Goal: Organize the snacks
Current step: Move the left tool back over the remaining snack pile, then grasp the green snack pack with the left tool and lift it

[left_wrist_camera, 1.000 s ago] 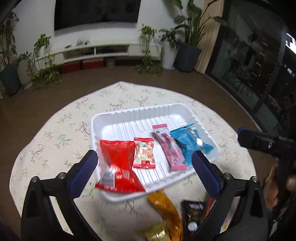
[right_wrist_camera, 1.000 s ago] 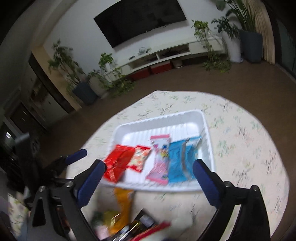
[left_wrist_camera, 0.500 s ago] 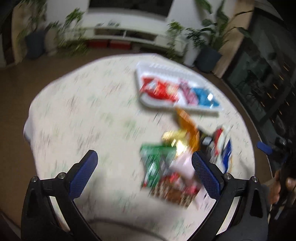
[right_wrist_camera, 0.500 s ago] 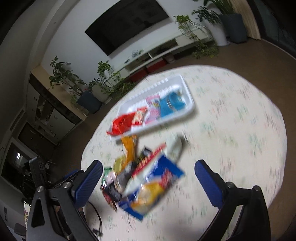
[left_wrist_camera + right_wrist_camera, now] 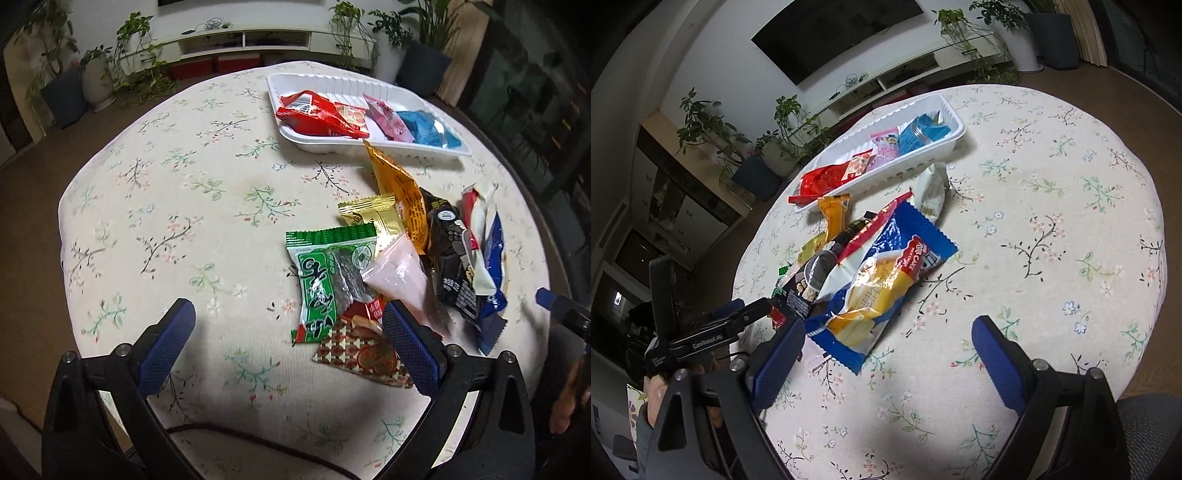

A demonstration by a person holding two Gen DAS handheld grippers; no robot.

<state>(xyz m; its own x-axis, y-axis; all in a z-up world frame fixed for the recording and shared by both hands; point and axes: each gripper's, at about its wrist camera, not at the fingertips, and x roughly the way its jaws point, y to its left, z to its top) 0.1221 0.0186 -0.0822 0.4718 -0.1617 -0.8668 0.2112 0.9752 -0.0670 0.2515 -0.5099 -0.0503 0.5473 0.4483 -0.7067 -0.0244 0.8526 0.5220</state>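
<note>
While both grippers hang over the near edge of the table [image 5: 155,192] with nothing between their fingers, you have a free choice of which loose packet to take next. The left gripper [image 5: 284,343] has its jaws spread wide; the right gripper [image 5: 886,354] is likewise spread wide.

Note the governing relation. In the left wrist view, the snack pile [image 5: 410,266] lies ahead and to the right of the left gripper's centre line, with the right-hand finger [image 5: 410,350] overlapping the near corner of the brown patterned packet [image 5: 365,358]. The green packet [image 5: 325,280] is the nearest whole item; its long axis runs near-to-far, roughly in line with the fingers, so you would likely close across its short width. In the right wrist view, the blue roll-cake packet [image 5: 882,280] lies ahead and to the left of the right gripper, its long axis running diagonally from near left to far right. Each gripper is therefore near one item: the left to the green packet, the right to the blue one.

Container status: the white tray [image 5: 354,83] sits at the far side of the table, beyond the pile. It holds four packets in a row: red [image 5: 314,114], small red-and-white [image 5: 354,114], pink [image 5: 388,118] and light blue [image 5: 428,129]. The far strip of the tray is bare. The orange packet [image 5: 399,192] lies on the table with its far tip just beside the tray's near rim.
</note>
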